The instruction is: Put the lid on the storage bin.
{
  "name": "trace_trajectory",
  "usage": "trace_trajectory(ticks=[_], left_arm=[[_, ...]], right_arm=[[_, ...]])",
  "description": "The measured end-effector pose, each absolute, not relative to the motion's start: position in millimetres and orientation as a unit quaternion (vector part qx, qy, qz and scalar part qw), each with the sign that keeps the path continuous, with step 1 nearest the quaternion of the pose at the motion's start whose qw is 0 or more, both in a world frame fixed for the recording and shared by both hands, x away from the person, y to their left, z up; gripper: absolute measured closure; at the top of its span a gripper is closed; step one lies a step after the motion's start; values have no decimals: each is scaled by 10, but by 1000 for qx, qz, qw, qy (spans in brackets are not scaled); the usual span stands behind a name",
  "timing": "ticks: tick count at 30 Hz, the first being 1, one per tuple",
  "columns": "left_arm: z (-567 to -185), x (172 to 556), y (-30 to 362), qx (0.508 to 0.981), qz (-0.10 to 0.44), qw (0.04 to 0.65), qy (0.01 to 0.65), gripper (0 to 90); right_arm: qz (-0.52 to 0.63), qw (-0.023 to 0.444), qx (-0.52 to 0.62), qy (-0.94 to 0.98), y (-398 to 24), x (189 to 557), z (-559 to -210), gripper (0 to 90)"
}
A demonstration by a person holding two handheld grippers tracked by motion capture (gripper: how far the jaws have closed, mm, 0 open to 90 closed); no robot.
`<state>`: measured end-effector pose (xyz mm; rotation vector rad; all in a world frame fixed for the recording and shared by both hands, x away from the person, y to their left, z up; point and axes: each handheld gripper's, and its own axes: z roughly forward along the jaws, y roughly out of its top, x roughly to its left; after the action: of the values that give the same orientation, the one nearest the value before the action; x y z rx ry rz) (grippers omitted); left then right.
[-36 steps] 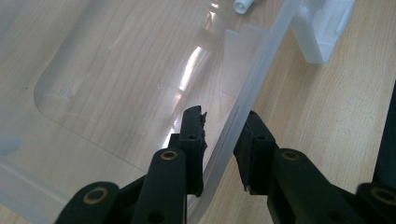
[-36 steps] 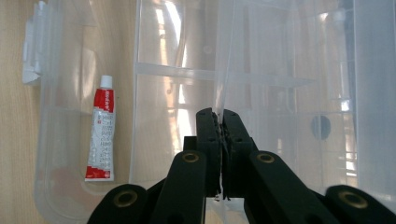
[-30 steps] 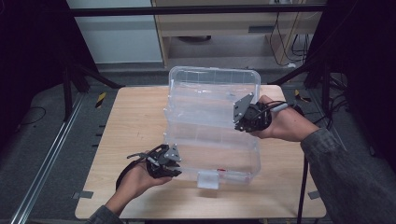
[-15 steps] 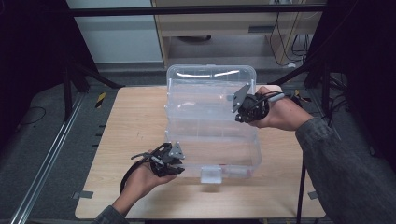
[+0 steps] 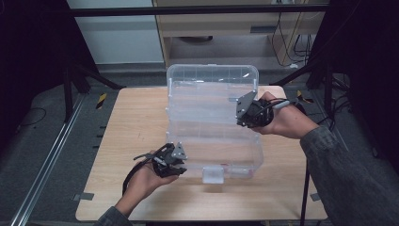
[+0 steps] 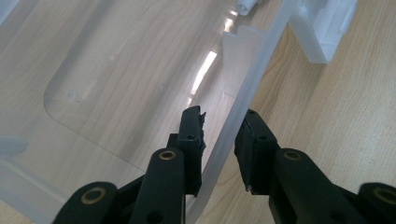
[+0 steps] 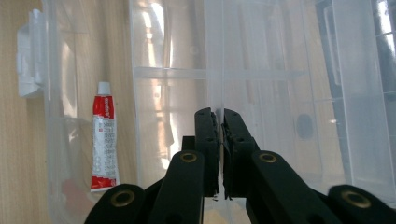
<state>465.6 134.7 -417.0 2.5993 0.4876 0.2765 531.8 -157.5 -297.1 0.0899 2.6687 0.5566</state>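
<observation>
Clear box on the table, lid raised and pinched at its edge by the fully closed right gripper; left gripper at the near-left rim, jaws part open astride the wall, whether pressing it not clear. Risk of the lid slipping from so thin a pinch and dropping shut, or of the base lifting if the left gives way. Red tube lying inside near the latch, likely to roll if jolted.
</observation>
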Motion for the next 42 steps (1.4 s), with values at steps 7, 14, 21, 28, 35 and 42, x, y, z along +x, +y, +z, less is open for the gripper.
trace_trajectory(ticks=[7, 14, 21, 28, 35, 42], left_arm=[[-4171, 4637, 1337, 948, 93, 237, 193, 725], [-4151, 4656, 1318, 955, 106, 223, 165, 728], [-4134, 4651, 1263, 962, 113, 200, 151, 741], [-4123, 4656, 1227, 966, 114, 184, 144, 748], [-4122, 4653, 1228, 966, 115, 182, 141, 747], [-4120, 4613, 1212, 967, 114, 184, 137, 754]], right_arm=[[197, 201, 24, 959, -1583, 5209, -2999, 864], [191, 201, 21, 961, -1588, 5165, -3024, 855], [192, 196, 22, 961, -1598, 5196, -3016, 851], [193, 197, 21, 961, -1596, 5174, -3027, 856], [189, 195, 16, 962, -1597, 5128, -3041, 859], [191, 191, 16, 963, -1628, 5113, -3049, 855]])
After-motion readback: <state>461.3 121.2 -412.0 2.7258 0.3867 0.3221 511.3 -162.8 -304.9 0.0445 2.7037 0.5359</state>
